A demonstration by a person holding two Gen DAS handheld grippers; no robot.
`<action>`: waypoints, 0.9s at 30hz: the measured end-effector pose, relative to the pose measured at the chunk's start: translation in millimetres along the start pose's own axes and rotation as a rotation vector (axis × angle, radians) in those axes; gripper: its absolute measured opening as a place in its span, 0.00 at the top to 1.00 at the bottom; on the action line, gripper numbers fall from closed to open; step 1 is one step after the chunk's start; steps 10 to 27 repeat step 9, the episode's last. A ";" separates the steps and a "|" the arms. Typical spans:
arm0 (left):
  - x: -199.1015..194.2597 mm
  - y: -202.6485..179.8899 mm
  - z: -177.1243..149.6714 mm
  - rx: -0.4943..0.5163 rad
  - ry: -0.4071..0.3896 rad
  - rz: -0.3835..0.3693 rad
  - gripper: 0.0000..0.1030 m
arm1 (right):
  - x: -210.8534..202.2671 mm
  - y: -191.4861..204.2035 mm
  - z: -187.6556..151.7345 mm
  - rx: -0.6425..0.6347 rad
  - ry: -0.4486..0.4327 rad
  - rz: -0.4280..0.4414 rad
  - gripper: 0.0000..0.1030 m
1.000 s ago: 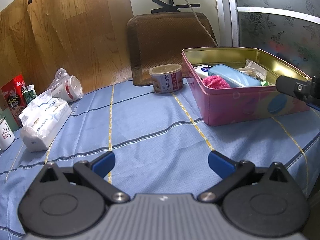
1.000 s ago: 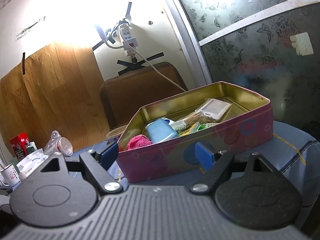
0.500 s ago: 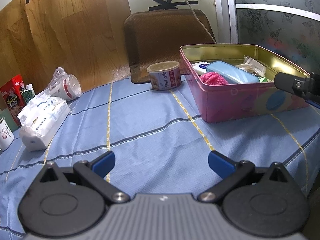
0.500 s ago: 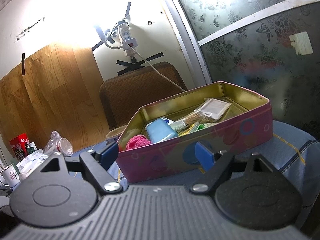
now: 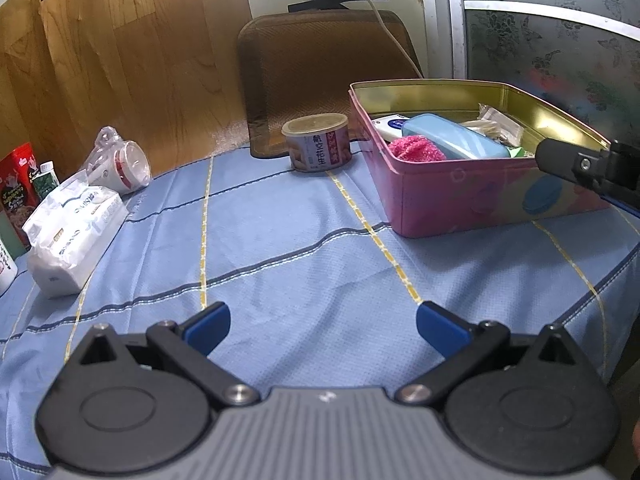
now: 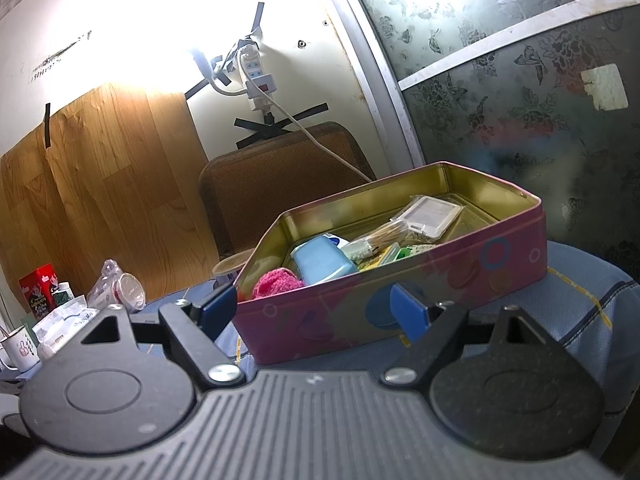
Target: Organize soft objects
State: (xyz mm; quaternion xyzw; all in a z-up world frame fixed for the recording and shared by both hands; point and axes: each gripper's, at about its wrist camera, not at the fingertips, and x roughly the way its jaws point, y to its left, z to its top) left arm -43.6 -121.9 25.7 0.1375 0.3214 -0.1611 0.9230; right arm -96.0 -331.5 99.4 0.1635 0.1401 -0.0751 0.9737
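A pink tin box (image 5: 472, 196) (image 6: 400, 304) with a gold inside stands on the blue tablecloth. Inside it lie a fuzzy pink cloth (image 5: 416, 150) (image 6: 276, 283), a light blue case (image 5: 452, 140) (image 6: 322, 262), a white tube and small packets. My left gripper (image 5: 322, 326) hovers open above bare cloth, well short of the box. My right gripper (image 6: 312, 310) is open just in front of the box's near wall, with nothing between its fingers; part of it shows at the right edge of the left wrist view (image 5: 588, 166).
A round tin can (image 5: 318, 142) stands left of the box, in front of a brown woven chair back (image 5: 320, 68). At the far left lie a white tissue pack (image 5: 68, 232), a bagged cup (image 5: 120, 162), a red packet (image 5: 18, 184) and a mug (image 6: 18, 350).
The left wrist view has tipped slightly, so the box and can sit a little lower in frame. Both grippers stay open and in place.
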 end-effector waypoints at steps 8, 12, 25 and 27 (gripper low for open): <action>-1.7 -0.2 0.4 -0.002 -0.013 -0.044 0.00 | 0.6 1.1 -0.3 -0.005 0.002 0.001 0.17; -1.3 -0.1 0.6 -0.003 -0.012 -0.049 0.00 | 1.8 1.4 0.0 -0.008 0.002 0.002 0.17; -1.3 -0.1 0.6 -0.003 -0.012 -0.049 0.00 | 1.8 1.4 0.0 -0.008 0.002 0.002 0.17; -1.3 -0.1 0.6 -0.003 -0.012 -0.049 0.00 | 1.8 1.4 0.0 -0.008 0.002 0.002 0.17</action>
